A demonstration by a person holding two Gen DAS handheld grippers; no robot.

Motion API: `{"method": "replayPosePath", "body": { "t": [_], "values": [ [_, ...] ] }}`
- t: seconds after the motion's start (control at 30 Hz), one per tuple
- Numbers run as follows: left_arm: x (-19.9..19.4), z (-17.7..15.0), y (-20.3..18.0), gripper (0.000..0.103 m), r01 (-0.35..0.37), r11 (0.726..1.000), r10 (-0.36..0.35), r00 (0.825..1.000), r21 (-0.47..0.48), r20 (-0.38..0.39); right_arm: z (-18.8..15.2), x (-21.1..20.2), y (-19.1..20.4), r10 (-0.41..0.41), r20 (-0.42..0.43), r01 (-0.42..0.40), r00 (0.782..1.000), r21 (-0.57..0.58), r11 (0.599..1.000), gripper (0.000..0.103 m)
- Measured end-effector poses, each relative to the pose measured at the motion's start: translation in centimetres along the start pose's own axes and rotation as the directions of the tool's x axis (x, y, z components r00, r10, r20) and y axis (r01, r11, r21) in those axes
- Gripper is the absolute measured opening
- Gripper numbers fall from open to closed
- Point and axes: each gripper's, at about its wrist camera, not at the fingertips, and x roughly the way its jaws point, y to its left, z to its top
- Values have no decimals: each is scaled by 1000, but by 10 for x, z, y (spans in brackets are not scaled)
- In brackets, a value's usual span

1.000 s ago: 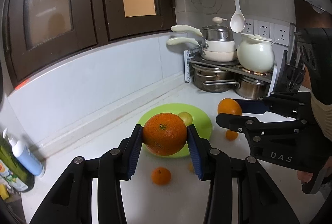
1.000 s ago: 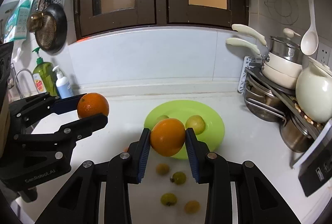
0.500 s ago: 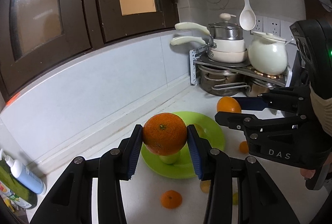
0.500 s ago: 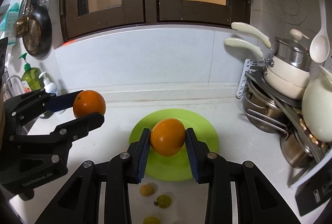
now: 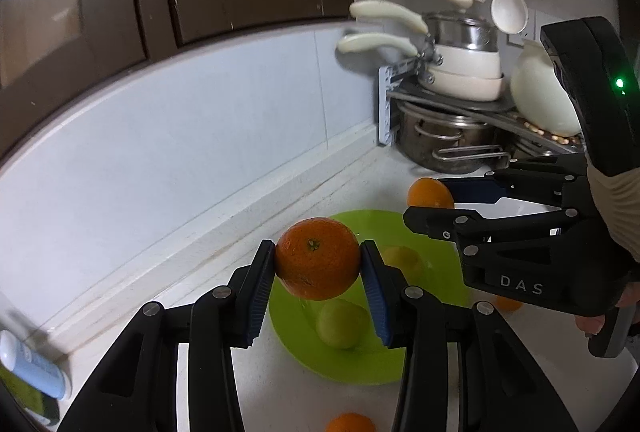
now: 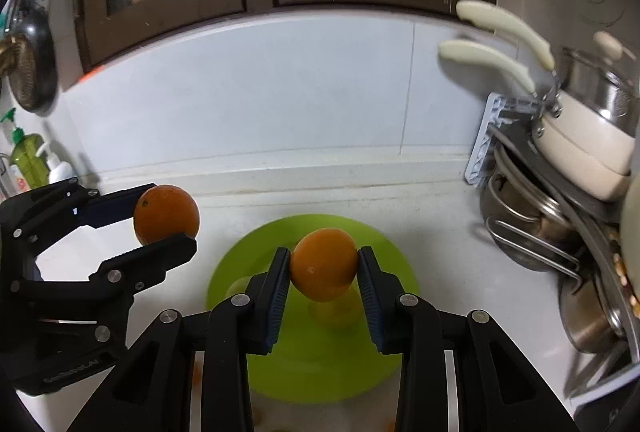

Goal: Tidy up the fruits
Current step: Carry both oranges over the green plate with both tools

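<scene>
Two grippers each clamp one orange above the green plate on the white counter. Left gripper grips the darker orange; right gripper grips the paler orange. Yellow-green fruits lie on the plate.

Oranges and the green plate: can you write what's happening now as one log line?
left gripper: shut on left orange | right gripper: shut on right orange | green plate: under both, two yellow-green fruits on it
</scene>
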Motion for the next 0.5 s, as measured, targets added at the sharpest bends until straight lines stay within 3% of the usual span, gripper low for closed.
{"method": "replayPosePath", "body": {
  "t": [0.5],
  "values": [
    [84, -6, 14, 42, 60, 998, -60, 988, 1, -144, 5, 79, -18, -11, -146, 12, 989, 6, 1000, 35]
  ]
}}
